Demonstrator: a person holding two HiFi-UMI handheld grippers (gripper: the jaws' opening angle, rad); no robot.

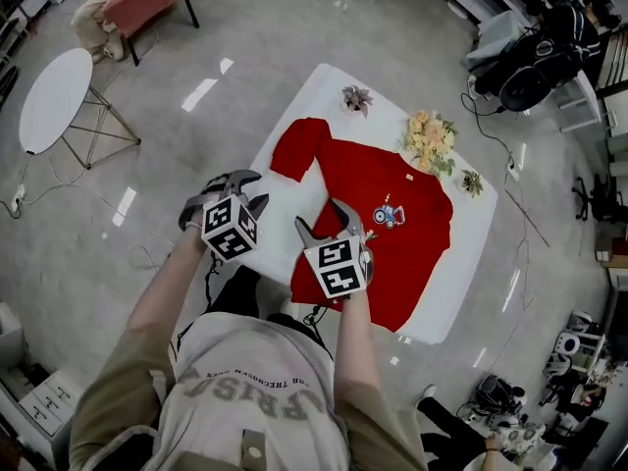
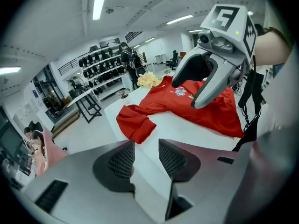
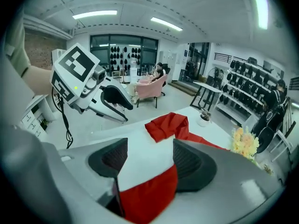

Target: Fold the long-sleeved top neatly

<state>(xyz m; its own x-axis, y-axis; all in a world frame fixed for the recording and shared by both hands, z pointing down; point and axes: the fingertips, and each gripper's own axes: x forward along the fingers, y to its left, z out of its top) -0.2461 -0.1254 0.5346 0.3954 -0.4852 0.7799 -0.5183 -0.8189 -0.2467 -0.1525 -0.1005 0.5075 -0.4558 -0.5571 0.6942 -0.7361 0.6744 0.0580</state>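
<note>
The red long-sleeved top [image 1: 392,214] lies spread on the white table [image 1: 316,91], front up. One sleeve [image 1: 299,150] is bunched at the far left corner. My right gripper [image 1: 329,222] hovers over the near hem with its jaws wide apart. Red cloth shows below the gap, but nothing is pinched. My left gripper [image 1: 247,189] hangs off the table's near left edge, its jaws partly apart and empty.

I see three risks. Closing the right jaws here could catch only one layer, so the fold would drag crooked. The bunched sleeve, left unsmoothed, would fold in as a lump. A wide sweep could knock the flowers [image 1: 430,137] beside the far shoulder.
</note>
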